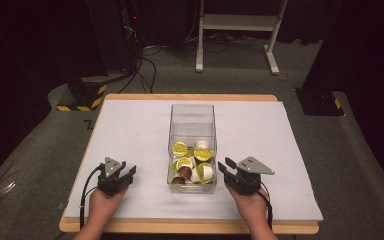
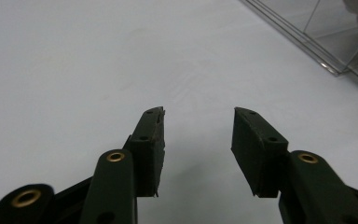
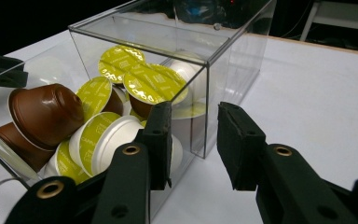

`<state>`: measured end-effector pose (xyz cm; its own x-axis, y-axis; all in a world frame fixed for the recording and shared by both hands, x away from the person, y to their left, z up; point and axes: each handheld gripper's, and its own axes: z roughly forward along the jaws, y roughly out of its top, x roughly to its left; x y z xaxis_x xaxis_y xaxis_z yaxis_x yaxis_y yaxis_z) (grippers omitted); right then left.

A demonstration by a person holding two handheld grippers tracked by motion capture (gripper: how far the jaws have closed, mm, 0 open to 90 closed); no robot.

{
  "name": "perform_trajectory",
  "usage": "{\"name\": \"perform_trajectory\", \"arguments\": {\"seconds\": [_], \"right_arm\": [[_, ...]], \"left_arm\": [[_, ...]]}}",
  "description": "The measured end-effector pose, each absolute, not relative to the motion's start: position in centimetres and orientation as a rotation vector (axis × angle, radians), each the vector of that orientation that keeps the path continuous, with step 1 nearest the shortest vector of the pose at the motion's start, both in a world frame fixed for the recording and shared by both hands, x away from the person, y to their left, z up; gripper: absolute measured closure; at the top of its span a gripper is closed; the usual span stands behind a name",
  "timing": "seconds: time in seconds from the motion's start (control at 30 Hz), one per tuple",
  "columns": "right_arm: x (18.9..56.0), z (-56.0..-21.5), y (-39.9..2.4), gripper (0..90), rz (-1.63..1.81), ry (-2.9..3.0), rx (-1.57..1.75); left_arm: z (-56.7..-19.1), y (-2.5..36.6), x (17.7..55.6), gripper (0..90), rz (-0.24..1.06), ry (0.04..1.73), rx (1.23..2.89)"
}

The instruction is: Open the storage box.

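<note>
- Jaws first, high view: left gripper [image 1: 122, 172] parted over bare white mat, nothing between the pads; right gripper [image 1: 228, 168] likewise parted and empty, pointing at the near right corner of the clear box [image 1: 192, 142].
- Same view, room to move: wide bare stretches of white mat [image 1: 130, 130] on either side of the box; wooden table edge [image 1: 190, 227] just behind both hands; dark floor beyond all four sides.
- Same view, contents: coffee capsules [image 1: 192, 162] heaped in the near half of the box, yellow-green lids, white and brown bodies; far half bare.
- Left gripper view: jaws well apart, holding nothing, plain mat [image 2: 121, 60] ahead and between them; low corner of the clear box [image 2: 335, 51] at upper right, well off from the tips.
- Right gripper view: jaws moderately apart, gripping nothing; near vertical corner of the clear box [image 3: 207, 88] standing just ahead of the gap, left jaw overlapping the wall in this view, contact impossible to tell.
- Same view, contents: brown capsule [image 3: 46, 114] against the near wall, white capsule [image 3: 114, 140] beside it, yellow-lidded ones [image 3: 151, 84] piled behind; open mat [image 3: 317, 93] to the right.
</note>
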<state>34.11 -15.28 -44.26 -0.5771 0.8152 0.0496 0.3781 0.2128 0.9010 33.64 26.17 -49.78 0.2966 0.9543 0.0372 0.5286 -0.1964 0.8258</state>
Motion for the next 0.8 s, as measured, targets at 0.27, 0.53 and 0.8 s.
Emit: {"name": "perform_trajectory", "arguments": {"seconds": [0.27, 0.53, 0.8], "right_arm": [[34.1, -43.5, -15.0, 65.5, 1.34, 2.057, 1.085], [34.1, -42.2, -14.6, 64.2, 1.352, 2.069, 1.049], [34.0, -41.0, -14.3, 63.5, 1.377, 2.073, 1.03]], "left_arm": [[-50.6, 26.4, 34.0, 46.2, 0.724, 1.399, 1.875], [-50.8, 26.4, 34.6, 37.6, 0.695, 1.449, 1.899], [-50.8, 26.5, 34.6, 36.4, 0.683, 1.453, 1.898]]}}
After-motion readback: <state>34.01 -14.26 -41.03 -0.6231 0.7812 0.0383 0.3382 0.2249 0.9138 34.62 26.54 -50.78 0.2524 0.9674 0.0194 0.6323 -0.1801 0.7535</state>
